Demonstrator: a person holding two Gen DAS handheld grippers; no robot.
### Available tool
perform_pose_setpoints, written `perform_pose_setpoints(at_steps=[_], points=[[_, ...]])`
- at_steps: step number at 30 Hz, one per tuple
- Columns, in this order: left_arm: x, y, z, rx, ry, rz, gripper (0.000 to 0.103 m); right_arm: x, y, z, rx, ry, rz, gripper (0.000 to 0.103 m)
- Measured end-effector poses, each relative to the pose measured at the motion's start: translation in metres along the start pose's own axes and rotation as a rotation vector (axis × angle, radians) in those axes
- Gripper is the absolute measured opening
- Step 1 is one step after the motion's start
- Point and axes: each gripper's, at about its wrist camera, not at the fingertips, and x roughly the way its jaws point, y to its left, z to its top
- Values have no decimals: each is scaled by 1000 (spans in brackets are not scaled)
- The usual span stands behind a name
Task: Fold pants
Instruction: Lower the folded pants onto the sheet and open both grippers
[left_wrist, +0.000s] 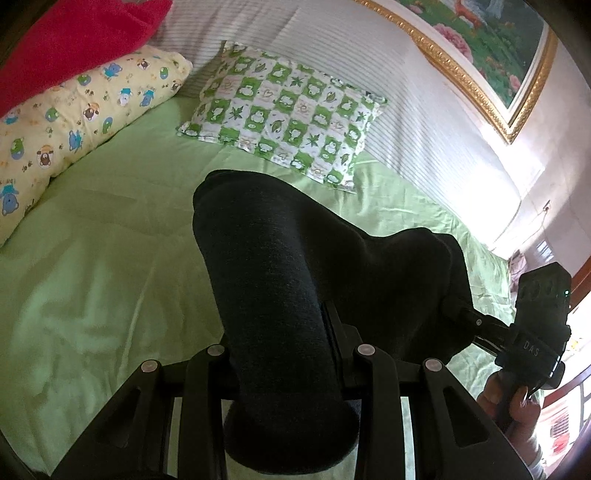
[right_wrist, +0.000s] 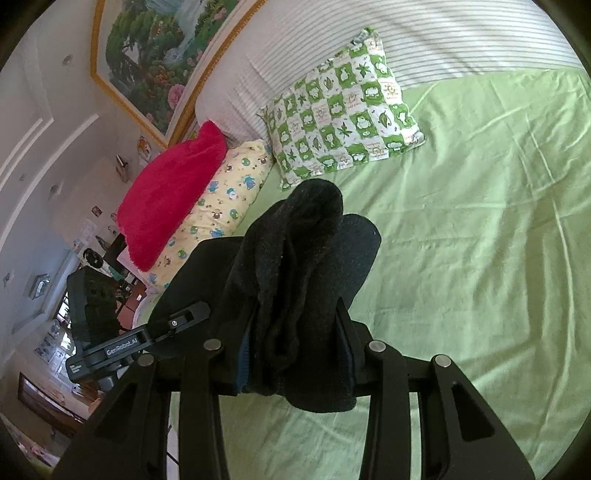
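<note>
The black pants (left_wrist: 295, 258) hang bunched between my two grippers, lifted above the green bed sheet (left_wrist: 110, 258). My left gripper (left_wrist: 280, 332) is shut on one part of the pants, and the cloth drapes over its fingers and hides the tips. My right gripper (right_wrist: 295, 332) is shut on another bunch of the pants (right_wrist: 303, 266), with folds rising above the jaws. The right gripper also shows at the right edge of the left wrist view (left_wrist: 461, 314), and the left gripper at the left of the right wrist view (right_wrist: 184, 317).
A green-and-white checked pillow (left_wrist: 284, 110) lies at the head of the bed. A yellow cartoon-print pillow (left_wrist: 74, 122) and a red plush blanket (left_wrist: 66, 40) lie at the side. A striped headboard (left_wrist: 369, 74) and a gold-framed painting (left_wrist: 480, 48) stand behind.
</note>
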Motion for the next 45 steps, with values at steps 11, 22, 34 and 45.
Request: perform_pose_setpoints(at_steps=[11,22,34,45], points=[[27,5,-2,-4,33,40,32,25,-21,7,4,52,-22,40],[39,15,-7,-30,48,54,32,43,-28,7,0,70,-35,40],[47,20,-11,-28,59,68,41,50,-40,6,2,94,-53,46],[53,31,-19,-40,49,114,76,53,-59,0,8,95,-86,66]])
